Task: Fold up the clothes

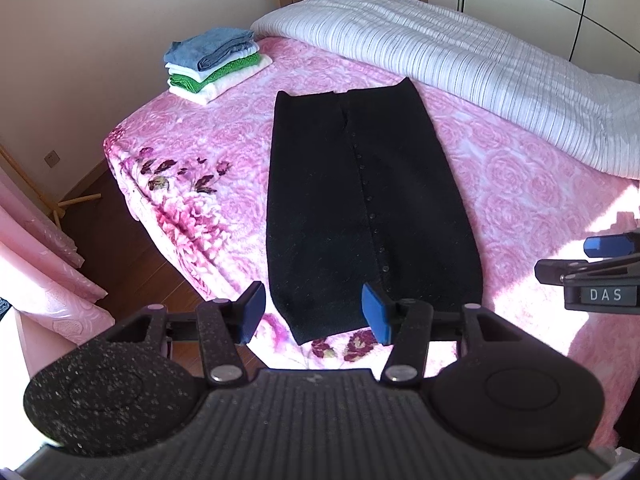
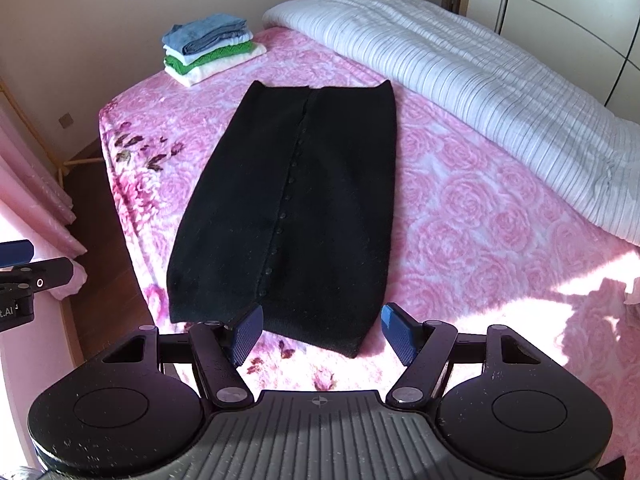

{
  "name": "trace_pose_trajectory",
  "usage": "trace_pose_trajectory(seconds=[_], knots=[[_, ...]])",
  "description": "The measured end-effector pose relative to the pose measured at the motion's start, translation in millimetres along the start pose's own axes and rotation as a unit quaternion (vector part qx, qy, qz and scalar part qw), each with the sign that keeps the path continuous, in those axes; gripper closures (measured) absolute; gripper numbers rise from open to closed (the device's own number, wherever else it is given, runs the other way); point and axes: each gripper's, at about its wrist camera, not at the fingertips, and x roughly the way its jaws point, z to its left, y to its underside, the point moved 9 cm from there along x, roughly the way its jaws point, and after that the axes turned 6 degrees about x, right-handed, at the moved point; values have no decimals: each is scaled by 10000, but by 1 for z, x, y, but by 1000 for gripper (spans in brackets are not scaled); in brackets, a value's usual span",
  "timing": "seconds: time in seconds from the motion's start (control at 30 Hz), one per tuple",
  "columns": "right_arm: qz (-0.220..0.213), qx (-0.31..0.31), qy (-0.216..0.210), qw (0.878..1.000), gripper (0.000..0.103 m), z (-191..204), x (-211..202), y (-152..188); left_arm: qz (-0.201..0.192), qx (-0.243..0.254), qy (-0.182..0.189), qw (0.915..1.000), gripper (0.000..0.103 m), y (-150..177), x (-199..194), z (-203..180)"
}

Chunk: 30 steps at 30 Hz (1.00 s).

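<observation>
**Black knit laid long on the rose bedspread**

A black knitted garment [image 1: 360,208], folded into a long narrow strip with a button line down its middle, lies flat on the plush pink rose-patterned bed [image 1: 520,184]. The left gripper [image 1: 316,314] and the right gripper [image 2: 322,332] hover at its near hem, blue-padded fingers spread, holding nothing. A folded stack [image 1: 214,62] sits beyond, beside a ribbed white quilt [image 1: 460,60].

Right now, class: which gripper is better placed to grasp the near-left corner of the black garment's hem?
Left. The open left gripper already straddles the black garment at that corner; the open right gripper sits by its near-right corner.
</observation>
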Motion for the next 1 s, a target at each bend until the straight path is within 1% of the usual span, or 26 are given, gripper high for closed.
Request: trace_pose_trajectory(seconds=[0.27,0.43,0.73,1.0], knots=[[102,-63,-23,9999,34,6,14,-7,25,114,-31,9999,54,-7,10,3],[151,-26,28,9999,34,7,24,-14,34,205,25,9998,54,-16,21,7],[278,246,291,9989,34,14,45,-29,72,493,297,9983,54,-38,54,25],[412,530,522,9964,34,40,70,-48,191,753,537,9955,54,-64,92,60]])
